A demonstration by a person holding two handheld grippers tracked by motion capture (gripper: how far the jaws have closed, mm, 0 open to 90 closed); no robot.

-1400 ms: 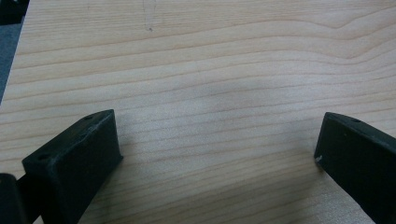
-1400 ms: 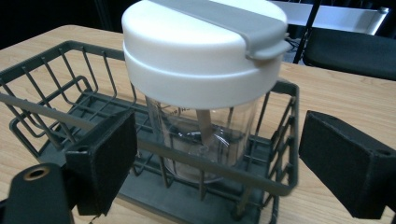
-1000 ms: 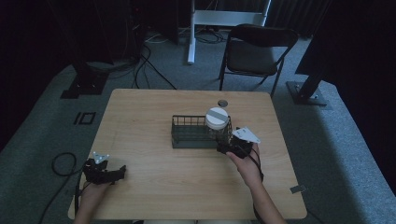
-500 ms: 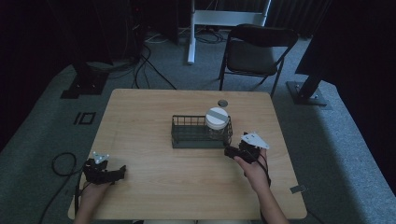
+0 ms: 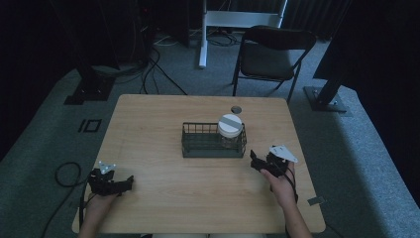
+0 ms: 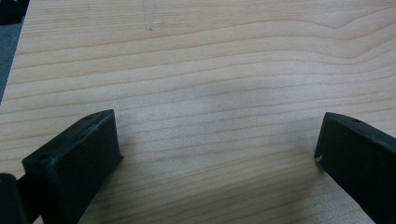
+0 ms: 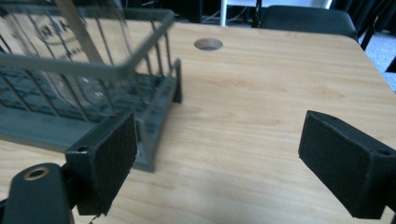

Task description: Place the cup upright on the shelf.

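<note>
High view, rectangular dark wire basket (image 5: 213,146), round white-lidded jar (image 5: 230,127)

The desk (image 5: 163,198) lies bare across its whole near half and left side, so a gripper could sweep there freely. The one obstacle is the wire basket (image 5: 214,140) at the middle, with a white-lidded jar (image 5: 230,126) standing up out of its right end. The right gripper (image 5: 261,162), jaws spread wide, sits just beside the basket's near right corner. The left gripper (image 5: 110,182), jaws wide too, has open wood all round it.
</note>
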